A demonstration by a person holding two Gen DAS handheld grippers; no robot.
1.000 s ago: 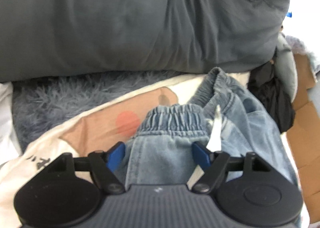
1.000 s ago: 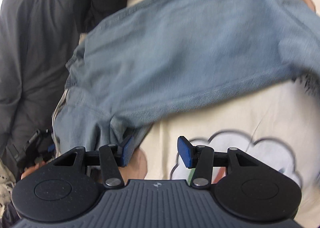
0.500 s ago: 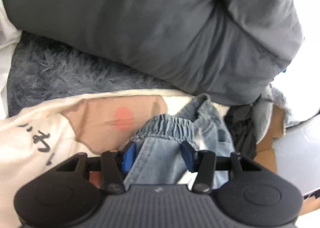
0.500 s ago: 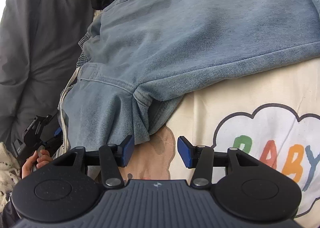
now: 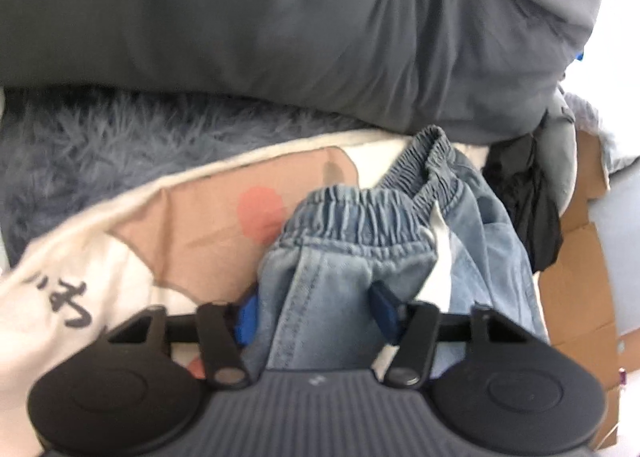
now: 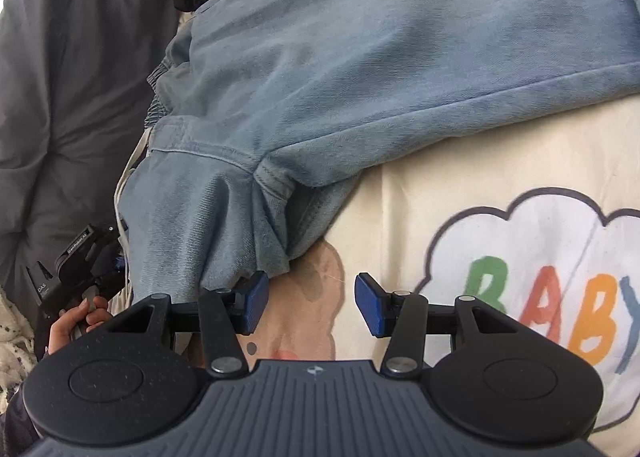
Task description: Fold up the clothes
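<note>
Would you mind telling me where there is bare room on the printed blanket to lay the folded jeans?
Free: the cream blanket around its BABY cloud print, right of the jeans. A smaller patch lies between the waistband and the fluffy blue rug. Crowded: the grey duvet and the dark clothes.

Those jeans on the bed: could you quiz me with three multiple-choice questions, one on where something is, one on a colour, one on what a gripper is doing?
1. The jeans lie on:
A. a cream blanket
B. a wooden floor
C. a chair

2. The left hand-held gripper has pads coloured:
A. red
B. blue
C. yellow

3. The right hand-held gripper is:
A. clamping the jeans
B. open, nothing between its pads
C. holding a hanger

Answers: 1 A, the cream blanket shows under the denim; 2 B, blue pads flank the waistband; 3 B, only blanket shows in the gap.
</note>
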